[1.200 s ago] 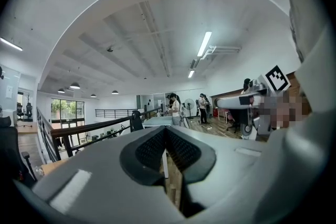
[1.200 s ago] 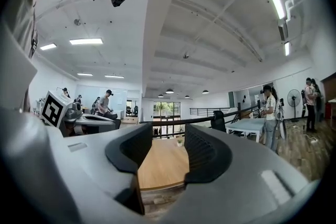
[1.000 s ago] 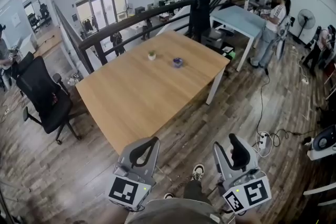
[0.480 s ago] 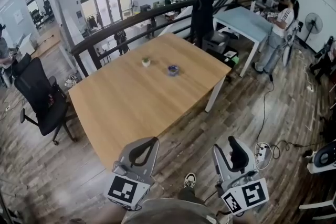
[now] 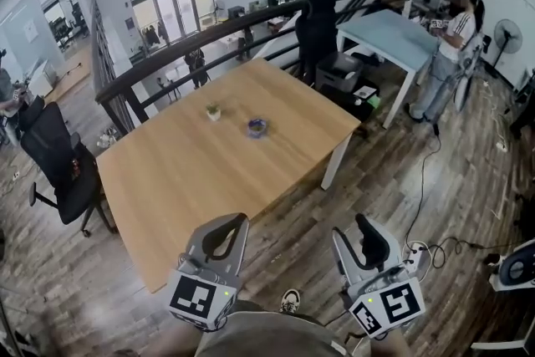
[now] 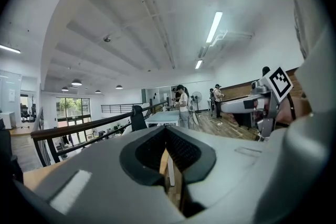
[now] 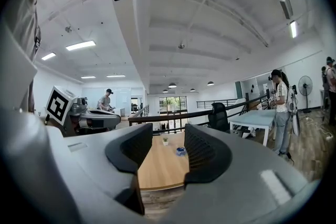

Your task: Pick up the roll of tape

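Note:
The roll of tape (image 5: 257,127), small and blue, lies on the far half of a wooden table (image 5: 192,180). It also shows far off between the jaws in the right gripper view (image 7: 180,151). Both grippers are held low by my body, well short of the table's near edge. My left gripper (image 5: 241,218) (image 6: 165,128) is shut with nothing in it. The right gripper (image 5: 351,228) (image 7: 168,129) is open and empty.
A tiny potted plant (image 5: 214,110) stands just left of the tape. A black office chair (image 5: 58,155) sits at the table's left and a dark railing (image 5: 209,33) runs behind. A pale blue table (image 5: 389,33), a standing person (image 5: 451,46) and floor cables (image 5: 415,247) are to the right.
The table, tape and plant have drifted left and slightly nearer in the head view as I walk forward. Both grippers keep their low positions and jaw states.

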The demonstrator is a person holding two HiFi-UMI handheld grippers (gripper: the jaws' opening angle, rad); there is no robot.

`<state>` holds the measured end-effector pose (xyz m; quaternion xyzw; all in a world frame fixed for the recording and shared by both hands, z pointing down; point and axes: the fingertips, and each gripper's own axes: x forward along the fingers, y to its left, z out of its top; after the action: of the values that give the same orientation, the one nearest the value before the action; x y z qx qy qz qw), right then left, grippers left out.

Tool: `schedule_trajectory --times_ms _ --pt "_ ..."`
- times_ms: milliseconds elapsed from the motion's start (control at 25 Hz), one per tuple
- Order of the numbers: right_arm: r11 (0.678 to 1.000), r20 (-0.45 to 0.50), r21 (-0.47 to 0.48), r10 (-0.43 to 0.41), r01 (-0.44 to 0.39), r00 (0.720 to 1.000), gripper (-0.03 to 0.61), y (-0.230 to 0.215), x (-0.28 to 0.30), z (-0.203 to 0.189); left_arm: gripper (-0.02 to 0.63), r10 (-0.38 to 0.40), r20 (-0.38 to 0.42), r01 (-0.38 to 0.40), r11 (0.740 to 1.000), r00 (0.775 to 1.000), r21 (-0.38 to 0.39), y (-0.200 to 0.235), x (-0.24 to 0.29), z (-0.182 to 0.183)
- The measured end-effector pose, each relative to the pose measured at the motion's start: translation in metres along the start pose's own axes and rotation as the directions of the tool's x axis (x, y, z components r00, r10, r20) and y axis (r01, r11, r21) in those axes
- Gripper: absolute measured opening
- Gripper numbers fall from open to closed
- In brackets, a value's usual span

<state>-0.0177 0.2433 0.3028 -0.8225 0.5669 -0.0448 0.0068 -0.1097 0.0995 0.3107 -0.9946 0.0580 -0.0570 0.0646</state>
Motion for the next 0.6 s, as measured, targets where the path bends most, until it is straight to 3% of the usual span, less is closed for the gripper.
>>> schedule_trajectory --times_ms 600 --pt "1.000 -0.020 0.003 0.022 -0.022 1.000 0.173 -0.069 0.046 -0.003 0.000 0.018 -0.016 -0.019 1.000 1.000 -0.015 0.007 0.085 0.000"
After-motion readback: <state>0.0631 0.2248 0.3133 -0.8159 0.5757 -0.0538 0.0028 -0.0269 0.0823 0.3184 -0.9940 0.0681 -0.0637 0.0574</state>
